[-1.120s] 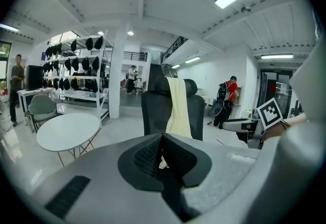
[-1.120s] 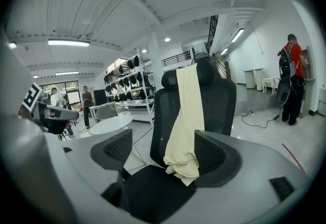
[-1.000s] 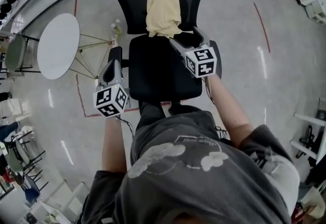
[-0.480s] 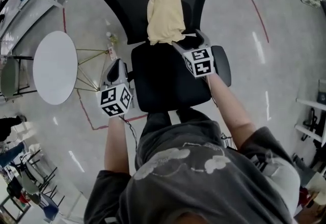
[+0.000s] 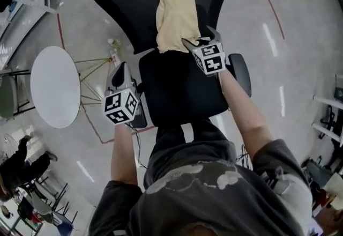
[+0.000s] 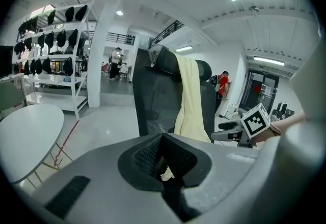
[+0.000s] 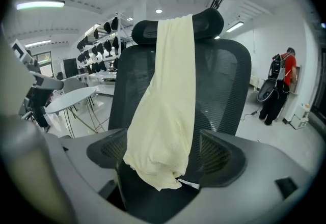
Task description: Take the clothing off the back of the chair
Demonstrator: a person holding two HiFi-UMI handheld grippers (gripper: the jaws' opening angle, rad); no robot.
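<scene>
A pale yellow garment (image 5: 174, 9) hangs over the backrest of a black mesh office chair (image 5: 182, 85), its lower end just above the seat. My right gripper (image 5: 199, 37) is open at that lower end. In the right gripper view the garment (image 7: 165, 111) hangs down between the two spread jaws of the right gripper (image 7: 163, 162), and no contact shows. My left gripper (image 5: 121, 68) is held beside the chair's left armrest, apart from the garment. In the left gripper view the left gripper (image 6: 164, 139) has its pads together with nothing held. The garment (image 6: 191, 101) and the chair (image 6: 153, 95) stand ahead of it.
A round white table (image 5: 53, 85) on thin legs stands left of the chair, with a small bottle (image 5: 112, 47) on the floor between them. Red tape lines (image 5: 273, 9) mark the grey floor. Shelves of dark helmets (image 6: 51, 45) line the far left. A person in red (image 7: 282, 85) stands at the far right.
My right gripper has crept forward to the garment's lower end, which now hangs between its jaws. The left gripper has kept its place beside the armrest.
</scene>
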